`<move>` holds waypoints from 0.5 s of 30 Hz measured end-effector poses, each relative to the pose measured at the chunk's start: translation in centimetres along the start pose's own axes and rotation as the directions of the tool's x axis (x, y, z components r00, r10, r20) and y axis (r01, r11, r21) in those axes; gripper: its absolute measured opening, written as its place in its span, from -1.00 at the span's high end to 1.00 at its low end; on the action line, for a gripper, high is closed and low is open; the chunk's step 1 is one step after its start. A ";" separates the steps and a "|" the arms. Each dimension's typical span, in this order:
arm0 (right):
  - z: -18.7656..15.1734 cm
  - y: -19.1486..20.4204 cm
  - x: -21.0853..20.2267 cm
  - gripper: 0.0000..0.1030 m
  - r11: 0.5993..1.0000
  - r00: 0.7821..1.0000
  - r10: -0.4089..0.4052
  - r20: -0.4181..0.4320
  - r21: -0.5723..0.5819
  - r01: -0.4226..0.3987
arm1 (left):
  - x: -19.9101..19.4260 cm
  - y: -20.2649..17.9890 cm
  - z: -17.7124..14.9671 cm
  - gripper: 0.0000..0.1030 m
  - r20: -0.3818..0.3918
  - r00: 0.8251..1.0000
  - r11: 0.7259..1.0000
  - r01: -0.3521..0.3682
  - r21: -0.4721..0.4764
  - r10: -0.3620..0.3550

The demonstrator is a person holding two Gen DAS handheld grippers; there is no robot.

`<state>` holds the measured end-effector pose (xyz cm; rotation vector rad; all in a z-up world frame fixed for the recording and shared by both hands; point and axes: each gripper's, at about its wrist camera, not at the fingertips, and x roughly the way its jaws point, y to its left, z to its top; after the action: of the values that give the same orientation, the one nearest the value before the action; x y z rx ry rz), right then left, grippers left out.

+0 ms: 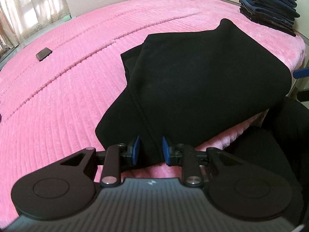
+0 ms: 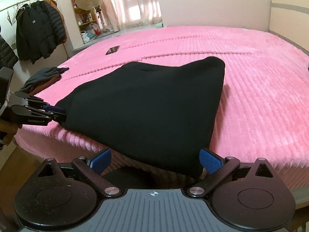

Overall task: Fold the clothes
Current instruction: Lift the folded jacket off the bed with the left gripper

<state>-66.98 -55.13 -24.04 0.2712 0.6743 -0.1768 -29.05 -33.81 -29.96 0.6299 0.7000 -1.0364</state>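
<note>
A: Left wrist view, item one: black garment (image 1: 202, 77), partly folded, lying on the pink bed (image 1: 67, 96) at its near edge. Our left tool (image 1: 149, 150) has its blue pads slightly apart, straddling the seamed hem; we cannot tell whether they bite the cloth.

B: Item two: stack of folded clothes (image 1: 268, 5) at the far corner; small dark object (image 1: 44, 53) well apart to the left. We judge a fold is in hand, with the corners being taken.

A: Right wrist view: right tool (image 2: 154, 162) spread wide, the garment's (image 2: 150, 104) near corner hanging between its pads over the bed's (image 2: 260, 87) edge.

B: Next we judge it must close there, then both lift and carry forward. Open bed lies beyond; crumpled clothes (image 2: 41, 77) sit at the left edge.
</note>
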 end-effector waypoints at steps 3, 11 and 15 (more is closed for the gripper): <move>-0.1 -0.1 -0.1 -0.94 1.000 1.000 -0.004 0.021 -0.001 0.004 | -0.1 -0.1 -0.1 0.57 0.004 1.000 1.000 -0.007 0.022 0.007; 0.2 0.7 -0.9 -1.00 0.988 0.997 -0.048 0.067 -0.141 0.057 | -3.9 -3.4 -2.5 -0.53 0.192 0.979 0.893 -0.153 0.424 0.077; 0.2 2.8 0.1 -0.99 0.953 0.999 -0.042 0.005 -0.301 0.041 | -4.0 -6.5 -5.2 -0.74 0.306 0.951 0.688 -0.256 0.679 0.053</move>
<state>-66.08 -52.54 -23.40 -0.0360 0.6986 -0.1116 -37.52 -30.21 -30.96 1.1797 -0.0373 -1.1985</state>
